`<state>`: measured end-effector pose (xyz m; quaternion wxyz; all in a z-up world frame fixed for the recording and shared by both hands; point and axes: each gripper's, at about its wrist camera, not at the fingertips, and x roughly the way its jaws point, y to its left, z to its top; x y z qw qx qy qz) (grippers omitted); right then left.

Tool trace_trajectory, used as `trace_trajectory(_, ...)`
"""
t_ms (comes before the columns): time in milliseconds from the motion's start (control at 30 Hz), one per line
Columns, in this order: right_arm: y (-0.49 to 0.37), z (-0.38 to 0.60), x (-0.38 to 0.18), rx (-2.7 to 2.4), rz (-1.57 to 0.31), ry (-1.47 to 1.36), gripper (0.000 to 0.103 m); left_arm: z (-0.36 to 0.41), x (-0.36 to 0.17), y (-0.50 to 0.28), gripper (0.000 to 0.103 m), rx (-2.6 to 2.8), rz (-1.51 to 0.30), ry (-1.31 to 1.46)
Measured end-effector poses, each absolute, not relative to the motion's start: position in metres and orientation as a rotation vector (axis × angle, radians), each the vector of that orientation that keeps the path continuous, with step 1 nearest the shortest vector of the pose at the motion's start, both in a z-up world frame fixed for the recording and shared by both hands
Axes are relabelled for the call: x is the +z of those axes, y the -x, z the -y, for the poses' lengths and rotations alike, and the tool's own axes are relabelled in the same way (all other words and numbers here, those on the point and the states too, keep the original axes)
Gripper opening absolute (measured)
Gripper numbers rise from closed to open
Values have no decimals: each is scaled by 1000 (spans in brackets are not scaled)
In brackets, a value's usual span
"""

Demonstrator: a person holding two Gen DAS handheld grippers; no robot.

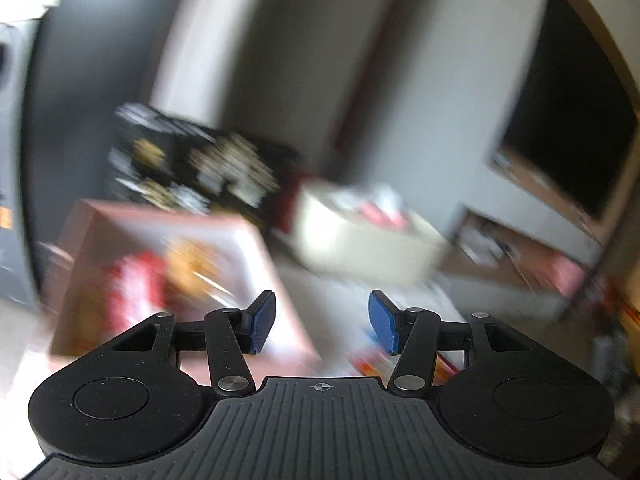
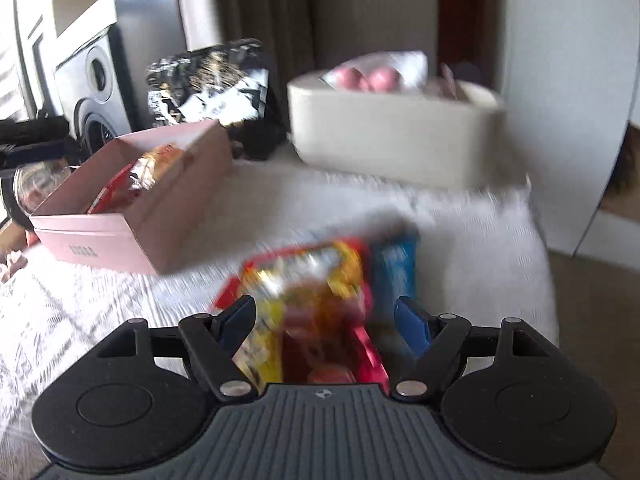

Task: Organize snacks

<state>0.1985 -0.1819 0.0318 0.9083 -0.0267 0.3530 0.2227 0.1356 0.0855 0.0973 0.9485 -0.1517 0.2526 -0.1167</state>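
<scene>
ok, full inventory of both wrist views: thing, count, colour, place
pink cardboard box: 1, pink, left on the white cloth, red and orange snack packets inside
cream oval plastic bin: 1, cream, far right on the cloth, holds a clear bag of pink balls
black patterned foil bag: 1, black and white with gold, behind the box
red and yellow snack packets: blurred pile, count unclear, near edge of the cloth, between the right fingers
blue snack packet: 1, blue, right of that pile
white textured cloth: 1, white, under everything
grey speaker: 1, far left
left gripper: fingers open, empty
right gripper: fingers open around the pile
</scene>
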Motion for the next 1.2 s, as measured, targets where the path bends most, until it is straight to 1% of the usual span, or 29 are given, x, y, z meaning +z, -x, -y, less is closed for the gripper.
trace_trajectory(167,-178,206,24,482,-699,6,77,-22,61,-157,56,-391,-687,232)
trace_trajectory(300,-175,206,21,457,-674,-19,77,-16,44,-164,56,-368,-746,241)
trace_trajectory(433,-182,191,25,499,-689,4,77,-40,45,-154,56,-285,-731,268)
trace_trajectory(467,-183,184,27,544,-695,20,79,-47,44,-156,56,-261,-731,281)
trace_trajectory(600,-182,154,31,790,-743,29,79,-62,40,-155,56,-217,-740,306)
trace_trajectory(667,-180,146,31,815,-743,42,79,-64,41,-155,56,-226,-740,296)
trace_trajectory(800,-175,154,33,674,-690,84,79,-52,38,-165,56,-262,-752,264)
trace_trajectory(933,-176,177,31,460,-664,100,79,-25,37,-173,56,-289,-749,229)
trace_trajectory(1000,-180,187,26,364,-662,95,79,-6,41,-173,56,-300,-727,171)
trace_trajectory(1100,-190,204,16,322,-704,5,79,21,37,-175,57,-229,-718,-17)
trace_trajectory(1167,-190,210,13,323,-706,-39,79,25,30,-177,63,-195,-723,-71)
trace_trajectory(1200,-189,212,12,318,-701,-46,79,24,29,-176,63,-197,-714,-73)
